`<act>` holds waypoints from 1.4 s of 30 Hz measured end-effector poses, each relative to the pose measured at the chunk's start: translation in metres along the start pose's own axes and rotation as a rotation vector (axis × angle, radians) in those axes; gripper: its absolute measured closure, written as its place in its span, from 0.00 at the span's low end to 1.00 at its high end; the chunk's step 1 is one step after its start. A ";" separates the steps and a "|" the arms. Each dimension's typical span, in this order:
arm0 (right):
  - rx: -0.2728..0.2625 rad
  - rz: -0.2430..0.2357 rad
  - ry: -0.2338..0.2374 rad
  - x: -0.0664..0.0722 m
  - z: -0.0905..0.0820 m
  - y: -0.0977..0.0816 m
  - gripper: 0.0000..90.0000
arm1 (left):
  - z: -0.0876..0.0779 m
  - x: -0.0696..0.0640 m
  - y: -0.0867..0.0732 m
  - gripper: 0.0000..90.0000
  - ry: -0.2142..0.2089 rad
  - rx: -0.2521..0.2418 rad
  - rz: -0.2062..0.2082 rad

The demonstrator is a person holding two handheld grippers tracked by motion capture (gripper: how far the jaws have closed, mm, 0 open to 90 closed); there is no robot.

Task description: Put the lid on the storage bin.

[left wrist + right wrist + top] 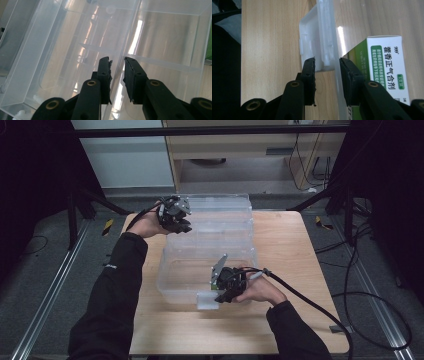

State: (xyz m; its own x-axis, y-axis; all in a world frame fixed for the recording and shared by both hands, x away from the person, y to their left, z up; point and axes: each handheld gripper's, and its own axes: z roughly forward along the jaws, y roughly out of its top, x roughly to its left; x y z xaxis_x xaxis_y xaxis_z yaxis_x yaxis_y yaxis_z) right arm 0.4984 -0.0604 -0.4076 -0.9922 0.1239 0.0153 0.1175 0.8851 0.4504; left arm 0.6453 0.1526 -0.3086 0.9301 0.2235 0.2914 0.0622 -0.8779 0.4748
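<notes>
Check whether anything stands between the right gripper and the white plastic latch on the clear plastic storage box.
Nothing visible does. The right gripper already has the white plastic latch and the front wall of the clear plastic storage box between its jaws. The green-and-white cardboard carton lies inside the box, behind that wall.

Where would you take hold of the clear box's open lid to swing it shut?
Grip the lid by its thin upstanding rim at the left end, coming in from the left with the jaws astride it. The lid lies open behind the clear box. Its broad panel looks too wide for the jaws, but the rim is a narrow wall. The left gripper straddles such a wall there.
</notes>
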 end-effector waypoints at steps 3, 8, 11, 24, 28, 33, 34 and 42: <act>0.001 0.001 0.001 0.000 0.000 0.000 0.74 | -0.001 -0.001 0.001 0.85 0.001 0.013 0.015; 0.001 0.003 0.001 0.000 0.000 0.000 0.74 | -0.002 -0.002 0.002 0.88 0.003 0.019 0.042; 0.002 0.005 0.003 0.000 0.000 0.000 0.74 | -0.002 -0.002 0.003 0.91 -0.007 0.021 0.054; 0.004 0.005 0.008 -0.001 0.000 0.000 0.74 | -0.007 -0.007 0.012 0.96 -0.018 0.082 0.119; 0.008 0.003 0.012 -0.001 0.000 0.000 0.74 | -0.008 -0.009 0.014 0.97 -0.018 0.096 0.130; 0.015 0.001 0.008 0.000 0.001 0.001 0.75 | -0.010 -0.013 0.016 0.98 -0.008 0.102 0.136; 0.015 0.000 0.006 0.000 0.001 0.001 0.75 | -0.010 -0.014 0.016 0.98 -0.005 0.095 0.137; 0.014 -0.001 0.001 0.001 0.001 0.001 0.75 | -0.014 -0.020 0.017 0.98 -0.003 0.091 0.138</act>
State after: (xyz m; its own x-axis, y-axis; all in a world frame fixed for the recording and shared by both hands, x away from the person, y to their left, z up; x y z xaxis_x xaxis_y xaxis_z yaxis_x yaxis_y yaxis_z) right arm 0.4974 -0.0592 -0.4079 -0.9923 0.1230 0.0159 0.1175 0.8913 0.4379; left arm 0.6230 0.1389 -0.2942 0.9331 0.0975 0.3463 -0.0334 -0.9349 0.3533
